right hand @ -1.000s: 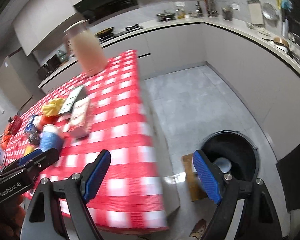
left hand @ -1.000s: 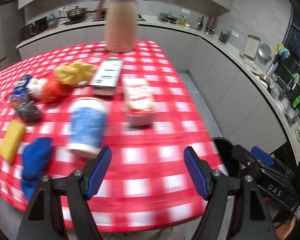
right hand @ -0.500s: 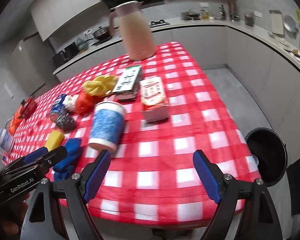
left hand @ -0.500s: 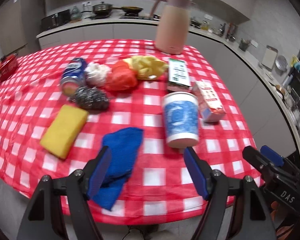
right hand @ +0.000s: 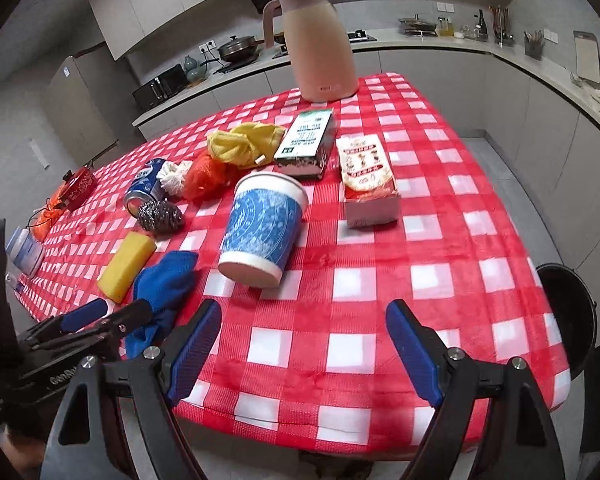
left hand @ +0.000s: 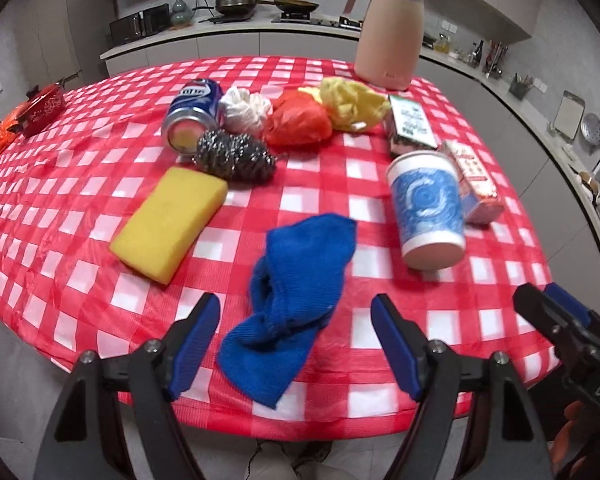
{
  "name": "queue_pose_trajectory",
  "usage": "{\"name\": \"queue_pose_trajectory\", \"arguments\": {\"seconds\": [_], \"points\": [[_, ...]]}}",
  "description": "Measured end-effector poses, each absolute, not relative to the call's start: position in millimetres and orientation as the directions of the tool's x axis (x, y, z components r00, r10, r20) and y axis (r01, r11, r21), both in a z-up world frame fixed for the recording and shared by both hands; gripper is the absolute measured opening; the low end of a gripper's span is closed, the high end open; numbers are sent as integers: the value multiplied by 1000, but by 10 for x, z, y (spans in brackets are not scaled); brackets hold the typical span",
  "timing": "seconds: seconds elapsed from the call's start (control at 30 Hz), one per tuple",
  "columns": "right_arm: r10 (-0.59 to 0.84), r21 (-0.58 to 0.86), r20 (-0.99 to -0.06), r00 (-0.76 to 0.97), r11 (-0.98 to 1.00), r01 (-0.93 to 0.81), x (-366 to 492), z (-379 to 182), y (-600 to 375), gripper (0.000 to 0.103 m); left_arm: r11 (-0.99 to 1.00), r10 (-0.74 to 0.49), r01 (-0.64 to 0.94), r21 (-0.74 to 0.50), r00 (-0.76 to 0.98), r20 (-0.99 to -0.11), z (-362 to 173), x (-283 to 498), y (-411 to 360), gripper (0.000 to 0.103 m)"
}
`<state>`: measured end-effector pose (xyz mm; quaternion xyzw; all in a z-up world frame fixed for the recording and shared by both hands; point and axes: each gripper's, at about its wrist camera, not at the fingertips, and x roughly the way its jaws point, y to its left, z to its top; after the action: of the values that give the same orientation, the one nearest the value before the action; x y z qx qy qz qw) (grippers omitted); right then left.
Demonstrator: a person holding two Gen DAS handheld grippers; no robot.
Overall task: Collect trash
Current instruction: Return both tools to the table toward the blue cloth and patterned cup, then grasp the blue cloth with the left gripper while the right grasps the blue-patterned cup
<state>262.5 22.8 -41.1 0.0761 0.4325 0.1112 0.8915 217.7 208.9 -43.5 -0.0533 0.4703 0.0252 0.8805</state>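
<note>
Trash lies on the red checked tablecloth (left hand: 380, 168): a blue paper cup (left hand: 426, 208) on its side, a drink can (left hand: 192, 116), a white paper wad (left hand: 246, 108), an orange bag (left hand: 298, 124), a green carton (left hand: 412, 126) and a red-and-white box (left hand: 476, 182). My left gripper (left hand: 295, 308) hovers over the near end of a blue cloth (left hand: 300, 264). Its jaws are opening, and the pads touch nothing. My right gripper (right hand: 305, 308) stands open over bare cloth, short of the cup (right hand: 262, 226).
A yellow sponge (left hand: 168, 220), a steel scourer (left hand: 234, 156) and a yellow rag (left hand: 350, 106) lie among the trash. A pink jug (left hand: 392, 28) stands at the far edge. A black bin (right hand: 568, 312) sits on the floor by the table's right corner.
Both views have swung left, from the table's right side and the bin onto the table. The blue cloth now lies under the left gripper and the cup ahead of the right one.
</note>
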Motion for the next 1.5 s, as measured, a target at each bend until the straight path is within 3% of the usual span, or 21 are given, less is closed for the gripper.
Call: {"name": "queue_pose_trajectory", "arguments": {"seconds": [0.27,0.33,0.37,0.4,0.57,0.87,1.5], "points": [[230,227,-751,619,970,-85,2668,-582,405,86,998,-45,-21,-68,544,-838,-779,2453,2197,79],[220,226,-755,617,972,-69,2694,-624,430,86,996,-81,12,-88,539,-838,-828,2489,2202,71],[215,225,-757,617,972,-62,2709,-638,444,86,996,-83,22,-85,550,-831,-822,2486,2204,63],[206,220,-759,617,974,-55,2725,-647,462,86,995,-98,42,-90,565,-819,-806,2481,2205,49],[199,219,-758,621,975,-45,2803,-643,541,86,989,-146,69,-130,586,-797,-708,2504,2282,41],[190,217,-760,622,976,-34,3003,-566,666,86,986,-159,71,-149,640,-752,-414,2638,2391,40],[171,204,-802,572,979,-7,3557,-841,864,86,983,-181,94,-156,612,-770,-536,3008,2470,40]]}}
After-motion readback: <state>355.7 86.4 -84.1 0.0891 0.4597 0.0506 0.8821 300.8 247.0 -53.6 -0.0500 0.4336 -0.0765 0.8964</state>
